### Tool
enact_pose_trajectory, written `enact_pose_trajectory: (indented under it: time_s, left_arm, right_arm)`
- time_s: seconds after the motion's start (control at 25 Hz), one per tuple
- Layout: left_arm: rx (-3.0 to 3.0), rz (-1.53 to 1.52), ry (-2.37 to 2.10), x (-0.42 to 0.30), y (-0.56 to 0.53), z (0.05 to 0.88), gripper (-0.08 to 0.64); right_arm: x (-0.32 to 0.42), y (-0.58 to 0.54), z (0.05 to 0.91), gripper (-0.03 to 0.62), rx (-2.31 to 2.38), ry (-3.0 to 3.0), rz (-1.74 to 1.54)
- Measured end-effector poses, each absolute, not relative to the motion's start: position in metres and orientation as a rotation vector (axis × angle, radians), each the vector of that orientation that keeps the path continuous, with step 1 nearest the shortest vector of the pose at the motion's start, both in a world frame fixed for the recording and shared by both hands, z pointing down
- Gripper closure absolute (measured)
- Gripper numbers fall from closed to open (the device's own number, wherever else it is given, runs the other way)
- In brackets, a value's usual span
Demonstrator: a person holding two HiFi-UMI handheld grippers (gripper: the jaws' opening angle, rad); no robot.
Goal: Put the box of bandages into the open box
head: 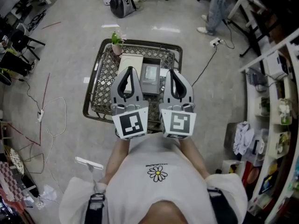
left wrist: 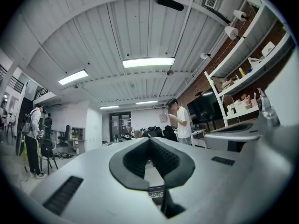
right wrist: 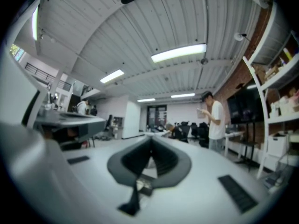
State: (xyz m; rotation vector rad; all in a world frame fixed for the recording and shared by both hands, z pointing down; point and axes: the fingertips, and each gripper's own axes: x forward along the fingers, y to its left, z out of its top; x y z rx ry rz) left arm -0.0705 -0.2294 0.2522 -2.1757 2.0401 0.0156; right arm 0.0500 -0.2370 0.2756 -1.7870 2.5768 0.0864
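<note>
Grey concrete floor (head: 70,41) filled most of the head view. On it, below both pairs of jaws, stood a low rectangular counter (head: 93,101) with a dark frame and a woven lattice top.

Left gripper (head: 129,69) and right gripper (head: 173,71), both grey with black pads and a marker cube at the rear, were held side by side, level, above the near half of the counter. In its own view the left gripper (left wrist: 149,139) had its jaws closed tip to tip with nothing between them. The right gripper (right wrist: 151,139) showed the same: jaws together, empty. Both views looked out across the room rather than at the counter, so neither gripper was aimed at the work.

A cream flat box (head: 131,62) lay under and just beyond the left jaws. Touching its right side, between the two pairs of jaws, was a dark grey box (head: 150,80) with a paler rectangle showing inside it.

Judgement: the dark one was the open box and the cream one probably the bandages, not yet moved. Too small to confirm.

A small potted plant (head: 117,43) stood at the far corner, well beyond the left jaws.
</note>
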Motion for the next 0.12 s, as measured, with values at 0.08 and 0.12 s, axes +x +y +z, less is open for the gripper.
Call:
enact_pose_trajectory:
  time_s: [0.08,0.12]
  left_arm:
    - [-2.176,0.019,2.040,-0.0722,-0.2308,0.2528,0.538]
    - [-2.176,0.021,2.041,-0.0733,-0.2316,0.2530,0.538]
  right_arm:
    - [0.0472,-0.2382,0.2766,0.561,-1.784,2.584,0.087]
    - [0.0456,-0.2389,0.2771,0.561,-1.782,2.589,0.089]
